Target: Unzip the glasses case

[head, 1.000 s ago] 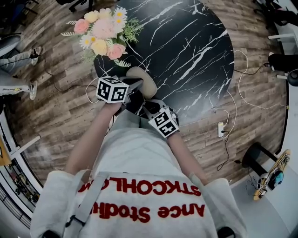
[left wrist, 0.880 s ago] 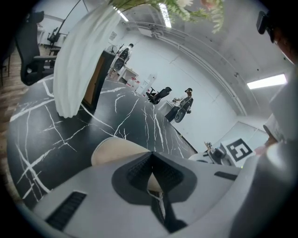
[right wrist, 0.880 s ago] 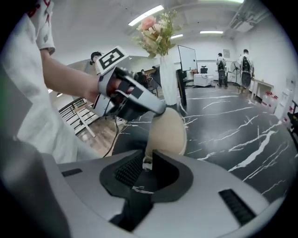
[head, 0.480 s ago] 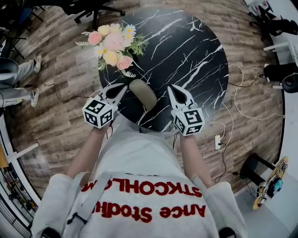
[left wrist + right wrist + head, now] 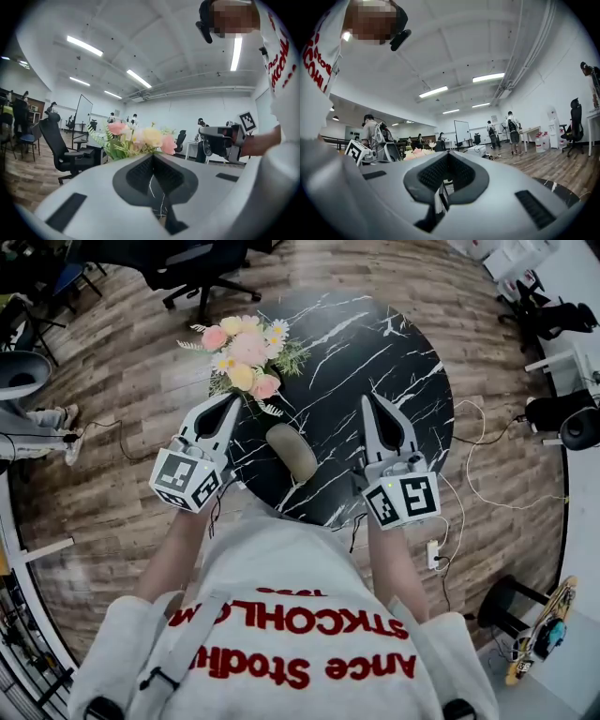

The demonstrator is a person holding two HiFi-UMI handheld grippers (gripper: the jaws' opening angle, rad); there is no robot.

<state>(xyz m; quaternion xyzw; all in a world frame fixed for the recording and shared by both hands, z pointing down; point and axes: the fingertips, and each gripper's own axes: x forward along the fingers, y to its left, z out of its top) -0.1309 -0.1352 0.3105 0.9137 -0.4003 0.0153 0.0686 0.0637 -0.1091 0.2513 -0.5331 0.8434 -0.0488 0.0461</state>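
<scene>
A beige oval glasses case (image 5: 291, 452) lies near the front edge of the round black marble table (image 5: 375, 343). My left gripper (image 5: 230, 401) is held up to the left of the case, pointing level, with its jaws shut on nothing. To the right of the case my right gripper (image 5: 368, 399) is also raised, shut and empty. The case lies between the two grippers, and neither touches it. In the left gripper view the left gripper (image 5: 152, 157) shows closed jaws, with the bouquet (image 5: 136, 140) beyond them. The right gripper (image 5: 447, 154) also shows closed jaws in its own view; the case is in neither gripper view.
A bouquet of pink and yellow flowers (image 5: 246, 352) stands at the table's left side, just ahead of my left gripper. On the wooden floor are an office chair (image 5: 202, 268), a power strip with cables (image 5: 433, 554) and a black stool (image 5: 502, 601). People stand far off.
Both grippers were close together over the case at the table's front edge. They have since lifted and spread apart to either side, and the case stays on the table.
</scene>
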